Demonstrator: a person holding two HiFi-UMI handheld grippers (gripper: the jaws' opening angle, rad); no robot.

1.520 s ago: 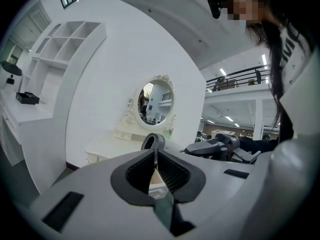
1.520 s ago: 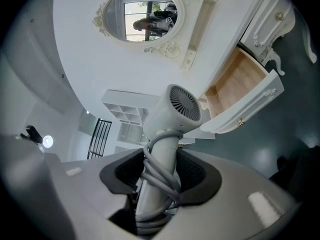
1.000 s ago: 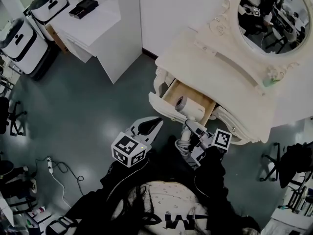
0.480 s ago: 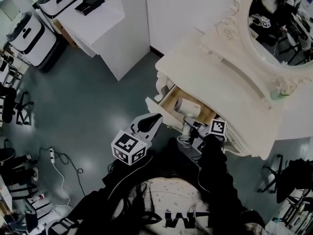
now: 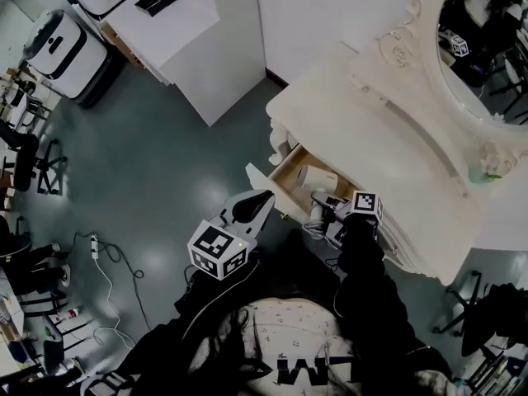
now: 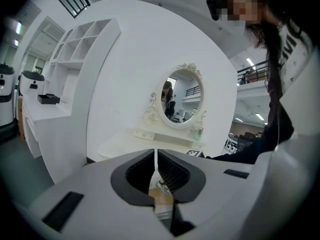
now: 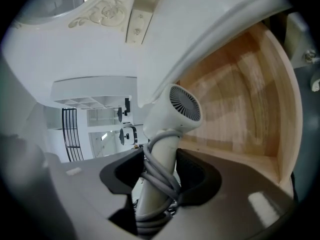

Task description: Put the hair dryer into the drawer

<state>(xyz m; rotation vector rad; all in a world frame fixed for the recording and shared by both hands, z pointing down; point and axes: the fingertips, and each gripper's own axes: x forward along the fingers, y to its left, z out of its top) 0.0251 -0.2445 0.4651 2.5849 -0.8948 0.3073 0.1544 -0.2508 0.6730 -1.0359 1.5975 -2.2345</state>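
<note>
- Right hand-held gripper [image 7: 160, 168]: jaws clamped on the handle of the white plastic hair dryer [image 7: 176, 110]. The grey cord wound round the handle is pressed between the pads.
- White hair dryer [image 5: 317, 178]: its barrel head, round rear grille towards the right gripper view, reaches into the open drawer. The handle slants back out over the drawer's front edge into the jaws. No view shows whether the head rests on the drawer bottom.
- Open drawer with light wooden interior [image 7: 245, 89]: pulled out from the front of the cream-white carved dressing desk [image 5: 346, 110]. In the head view its pale front panel [image 5: 268, 190] stands well clear of the desk body.
- Left hand-held gripper [image 6: 156, 165]: jaws together, with only a thin slit between the ribbed pads and nothing held. In the head view it [image 5: 262, 201] hangs over the dark grey-green floor [image 5: 165, 163], just beside the drawer's front corner and apart from it.
- Oval mirror in an ornate cream frame [image 6: 182, 96]: stands at the back of the desk.
</note>
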